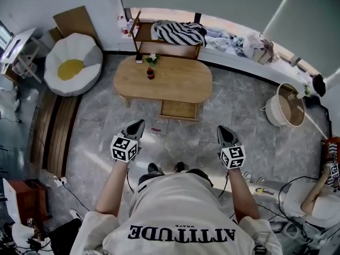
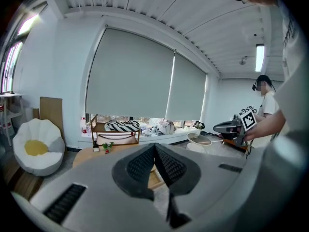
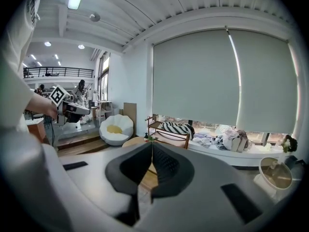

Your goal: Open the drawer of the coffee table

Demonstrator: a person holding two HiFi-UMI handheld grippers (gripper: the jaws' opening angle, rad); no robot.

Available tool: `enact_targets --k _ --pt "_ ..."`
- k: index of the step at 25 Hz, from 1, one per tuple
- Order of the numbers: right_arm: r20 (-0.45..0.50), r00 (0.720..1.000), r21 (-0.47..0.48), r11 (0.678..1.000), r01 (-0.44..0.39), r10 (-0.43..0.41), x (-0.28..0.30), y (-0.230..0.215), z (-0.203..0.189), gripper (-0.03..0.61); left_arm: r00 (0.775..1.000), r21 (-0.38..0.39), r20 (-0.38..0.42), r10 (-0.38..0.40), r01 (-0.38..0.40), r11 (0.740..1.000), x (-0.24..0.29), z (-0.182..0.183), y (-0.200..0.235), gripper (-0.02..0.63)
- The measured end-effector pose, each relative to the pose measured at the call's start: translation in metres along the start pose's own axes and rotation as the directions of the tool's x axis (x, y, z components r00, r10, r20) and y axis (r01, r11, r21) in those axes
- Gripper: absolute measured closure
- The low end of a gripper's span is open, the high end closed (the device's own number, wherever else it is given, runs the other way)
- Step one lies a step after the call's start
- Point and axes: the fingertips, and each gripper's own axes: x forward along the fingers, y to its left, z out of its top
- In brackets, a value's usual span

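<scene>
- Left gripper (image 1: 139, 123): jaws closed, empty, well short of the table.
- Table (image 1: 164, 76) lies straight ahead, long axis across the view. Its drawer (image 1: 179, 109) sits under the near edge, front facing the person, roughly midway between the grippers.
- Right gripper (image 1: 223, 129): jaws together, empty, about as far from the drawer.

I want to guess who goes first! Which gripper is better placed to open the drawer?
Nearly a tie, perhaps left. The drawer sits between them; the left gripper tip looks slightly nearer than the right gripper. Both are shut, empty and short of it.
</scene>
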Motion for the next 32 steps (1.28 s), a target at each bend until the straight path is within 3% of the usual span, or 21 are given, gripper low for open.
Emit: enact_targets --k 14,32 --pt "-0.009 0.999 0.011 0.999 0.039 -0.039 0.0 0.039 0.008 0.56 0.999 0.0 -0.019 -0.043 0.043 0.999 -0.024 -0.007 0.023 0.593" --pt "-0.011 0.998 0.022 0.998 0.055 -0.055 0.004 0.042 0.009 0.56 0.999 -0.005 -0.012 -0.041 0.041 0.999 -0.026 -0.01 0.037 0.592"
